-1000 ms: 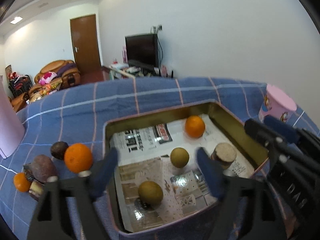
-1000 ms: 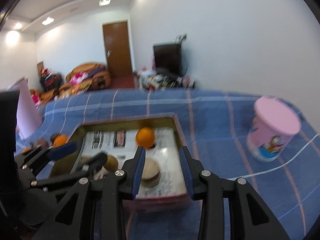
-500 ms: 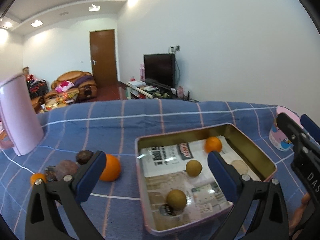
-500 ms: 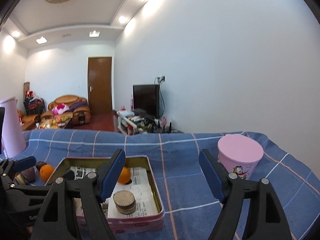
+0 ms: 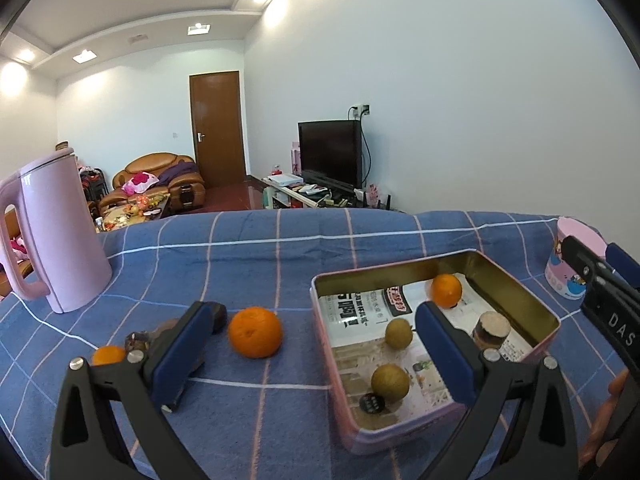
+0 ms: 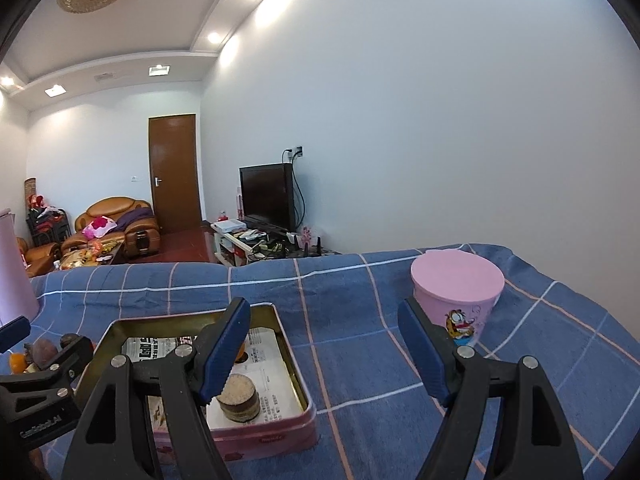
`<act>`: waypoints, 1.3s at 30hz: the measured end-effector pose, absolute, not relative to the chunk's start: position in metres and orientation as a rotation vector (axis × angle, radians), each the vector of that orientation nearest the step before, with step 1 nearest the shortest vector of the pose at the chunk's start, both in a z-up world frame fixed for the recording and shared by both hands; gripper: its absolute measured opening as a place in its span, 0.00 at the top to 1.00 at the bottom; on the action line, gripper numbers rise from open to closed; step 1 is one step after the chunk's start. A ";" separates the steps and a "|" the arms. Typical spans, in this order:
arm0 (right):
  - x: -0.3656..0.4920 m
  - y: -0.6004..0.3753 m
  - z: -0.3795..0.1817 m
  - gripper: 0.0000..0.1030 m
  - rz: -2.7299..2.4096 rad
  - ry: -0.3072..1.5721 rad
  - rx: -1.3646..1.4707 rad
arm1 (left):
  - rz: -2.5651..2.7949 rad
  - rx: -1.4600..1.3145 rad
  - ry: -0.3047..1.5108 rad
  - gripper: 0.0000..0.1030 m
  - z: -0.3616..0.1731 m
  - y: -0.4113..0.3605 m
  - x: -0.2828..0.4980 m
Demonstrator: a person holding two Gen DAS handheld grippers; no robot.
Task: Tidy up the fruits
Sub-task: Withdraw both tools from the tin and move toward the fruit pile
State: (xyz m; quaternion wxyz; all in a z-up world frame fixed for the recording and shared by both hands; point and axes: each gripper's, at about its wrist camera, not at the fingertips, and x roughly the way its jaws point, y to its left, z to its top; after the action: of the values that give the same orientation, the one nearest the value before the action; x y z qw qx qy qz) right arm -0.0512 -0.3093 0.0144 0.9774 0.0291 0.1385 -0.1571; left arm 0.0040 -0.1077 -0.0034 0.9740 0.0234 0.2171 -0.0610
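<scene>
Fruits are seen spread over a worktop (image 5: 280, 248) that is covered with a blue checked cloth. A pink tin (image 5: 516, 284) with newspaper inside is set toward 3 o'clock in the left wrist view. Inside it, a small orange (image 5: 446, 290) is seen at the far end, and two round brown-green fruits (image 5: 398, 333) (image 5: 390, 383) are lined up nearer. A short brown stack with a cork-like top (image 5: 490, 330) is also kept in the tin, by its right wall.

Outside the tin, a big orange (image 5: 255, 332) is left on the cloth, just beside the tin at 9 o'clock. More fruit is piled past it at 9 o'clock: a tiny orange (image 5: 108, 355) and some dark fruits (image 5: 160, 330), partly hidden.

The left gripper (image 5: 308, 352) is held with its jaws spread wide, and nothing is gripped. The right gripper (image 6: 324, 356) is held with jaws wide apart and empty too, above the cloth beside the tin.

A pink jug (image 5: 60, 236) is stood at 10 o'clock, well apart from the fruit. A pink tub (image 6: 458, 292) with a cartoon cat is placed at 2 o'clock in the right wrist view.
</scene>
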 end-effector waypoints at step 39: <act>-0.026 -0.140 0.009 0.25 -0.085 0.357 0.080 | 0.031 -0.025 0.485 0.00 -0.009 0.047 0.026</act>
State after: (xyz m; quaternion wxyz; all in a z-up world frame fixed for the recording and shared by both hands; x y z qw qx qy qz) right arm -0.0256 -0.1401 0.0086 0.9824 0.0400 0.1776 -0.0423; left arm 0.0264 0.0468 -0.0095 0.9705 -0.0125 0.2402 0.0155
